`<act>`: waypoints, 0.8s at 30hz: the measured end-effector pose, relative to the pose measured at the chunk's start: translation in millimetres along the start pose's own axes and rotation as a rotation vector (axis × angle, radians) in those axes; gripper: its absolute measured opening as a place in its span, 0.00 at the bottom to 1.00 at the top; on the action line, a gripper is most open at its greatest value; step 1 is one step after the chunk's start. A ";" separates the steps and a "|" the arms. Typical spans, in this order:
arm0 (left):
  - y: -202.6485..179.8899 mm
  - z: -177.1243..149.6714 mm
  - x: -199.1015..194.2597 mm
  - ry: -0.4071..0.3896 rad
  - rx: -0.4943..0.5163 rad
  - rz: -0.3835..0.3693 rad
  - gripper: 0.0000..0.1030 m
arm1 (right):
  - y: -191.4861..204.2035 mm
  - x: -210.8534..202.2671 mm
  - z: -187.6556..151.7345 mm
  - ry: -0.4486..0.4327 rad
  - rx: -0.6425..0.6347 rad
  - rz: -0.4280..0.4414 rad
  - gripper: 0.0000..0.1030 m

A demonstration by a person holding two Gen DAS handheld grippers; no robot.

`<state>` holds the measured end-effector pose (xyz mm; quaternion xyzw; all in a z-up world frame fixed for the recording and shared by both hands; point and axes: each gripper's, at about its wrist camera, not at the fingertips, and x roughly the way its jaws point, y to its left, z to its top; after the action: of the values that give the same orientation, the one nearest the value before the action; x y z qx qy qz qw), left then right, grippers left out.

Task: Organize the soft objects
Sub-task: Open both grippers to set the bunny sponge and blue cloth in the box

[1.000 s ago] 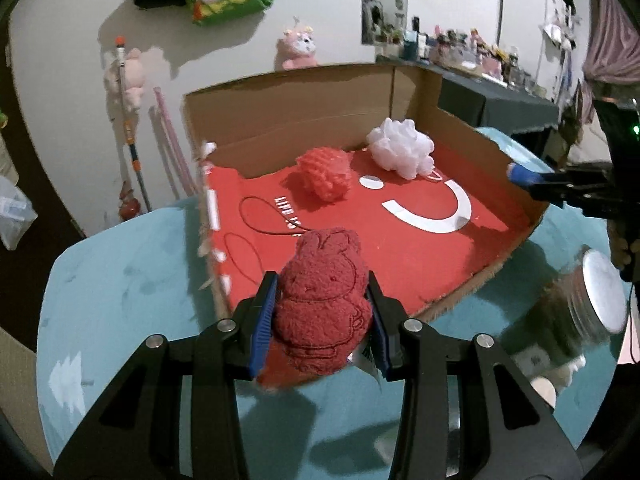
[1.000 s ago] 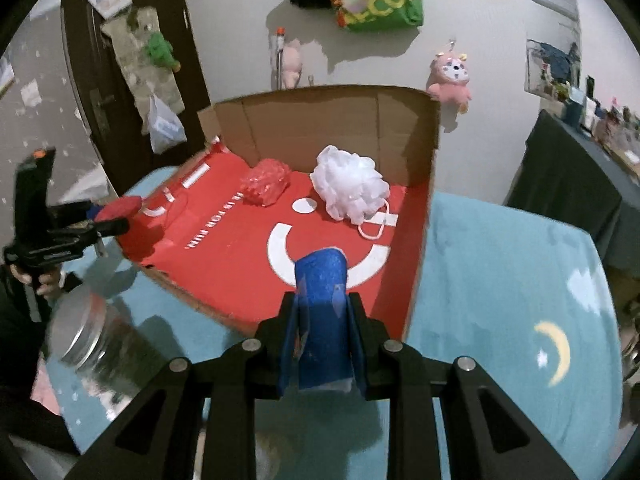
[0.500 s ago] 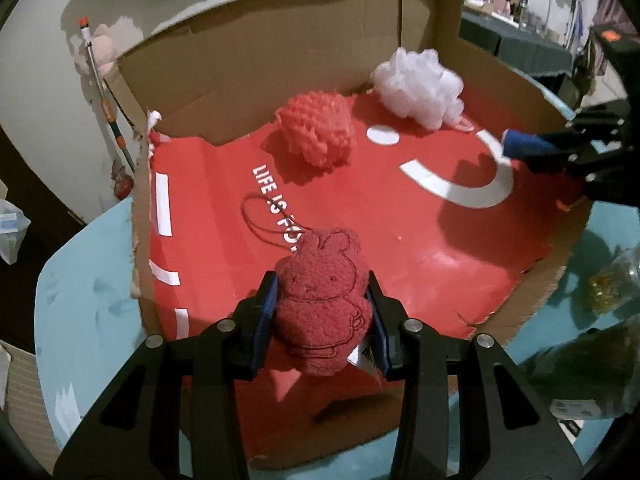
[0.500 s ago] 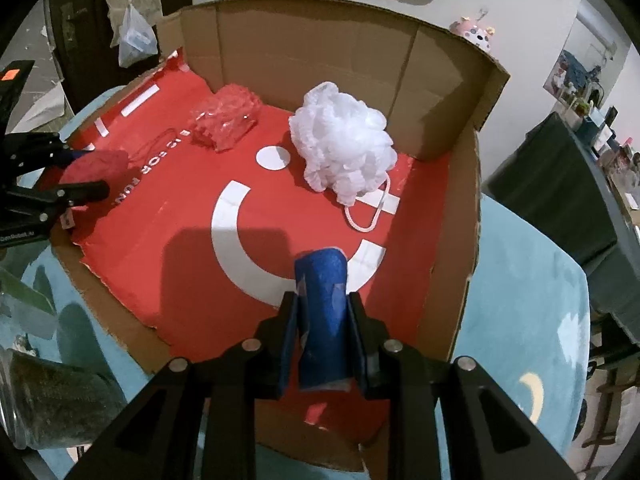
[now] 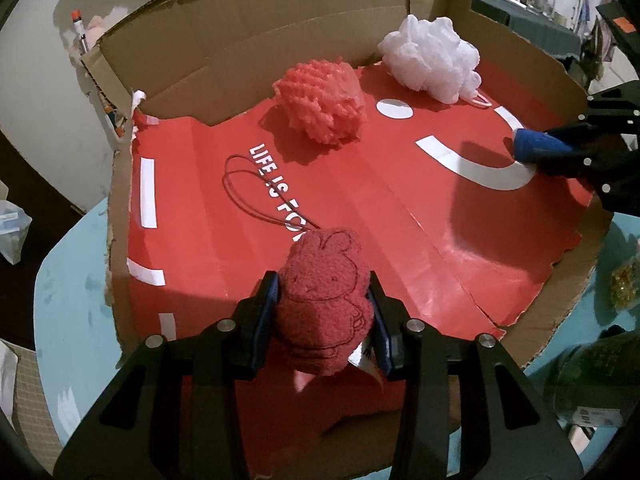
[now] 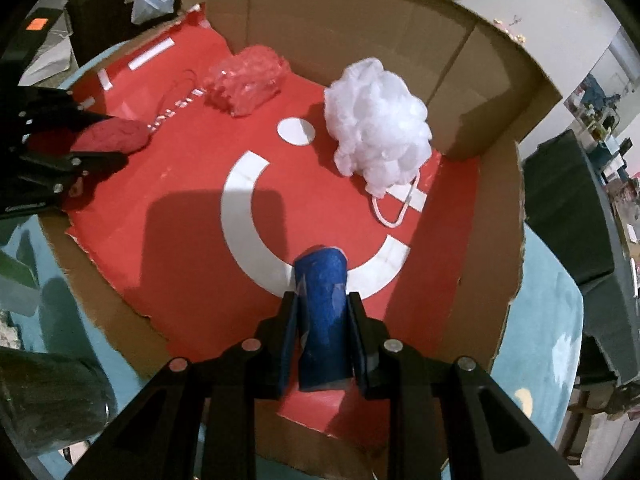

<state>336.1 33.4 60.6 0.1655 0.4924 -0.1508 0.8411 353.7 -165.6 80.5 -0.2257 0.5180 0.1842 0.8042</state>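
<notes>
My left gripper (image 5: 324, 312) is shut on a dark red rabbit-shaped sponge (image 5: 324, 300), held over the near left part of the red-lined cardboard box (image 5: 280, 60). My right gripper (image 6: 322, 316) is shut on a rolled blue cloth (image 6: 322, 312) over the box's near right part, by the white arc print. Each gripper shows in the other's view: the right one (image 5: 520, 146) at the right edge, the left one (image 6: 116, 144) at the left edge. A coral knitted puff (image 5: 322, 102) and a white mesh bath puff (image 5: 432, 56) lie at the back of the box.
The box sits on a light blue table (image 5: 68, 320). A jar (image 6: 44, 404) with dark contents stands on the table in front of the box. A black cord loop (image 5: 256, 196) lies on the red liner. A dark cabinet (image 6: 568, 208) is to the right.
Both grippers have moved forward and down from the box's front edge to over its red floor, tilting more steeply. Each still grips its object.
</notes>
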 end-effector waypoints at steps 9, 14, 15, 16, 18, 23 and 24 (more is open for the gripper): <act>2.7 1.5 1.0 -0.008 0.000 -0.016 0.39 | 1.0 6.1 -5.5 0.021 -0.021 -0.024 0.25; 2.2 1.5 1.5 -0.014 0.006 -0.018 0.45 | 2.0 7.0 -7.4 0.019 -0.022 -0.023 0.25; 1.5 1.5 1.6 -0.015 0.007 -0.021 0.47 | 3.7 6.5 -6.9 0.019 -0.024 -0.025 0.25; 0.5 1.4 1.3 -0.016 0.011 -0.028 0.47 | 3.9 6.4 -6.8 0.020 -0.024 -0.025 0.25; -1.8 1.4 1.0 -0.017 0.020 -0.027 0.47 | 4.3 6.0 -6.1 0.022 -0.023 -0.023 0.25; -2.4 2.5 -0.7 -0.016 0.014 -0.034 0.47 | 2.6 7.6 -3.8 0.022 -0.023 -0.021 0.26; -1.8 2.3 -1.8 -0.018 0.010 -0.038 0.47 | 2.7 7.9 -4.0 0.022 -0.023 -0.020 0.27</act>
<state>336.3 31.0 63.0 0.1592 0.4872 -0.1706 0.8415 352.4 -165.1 71.4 -0.2423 0.5222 0.1797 0.7977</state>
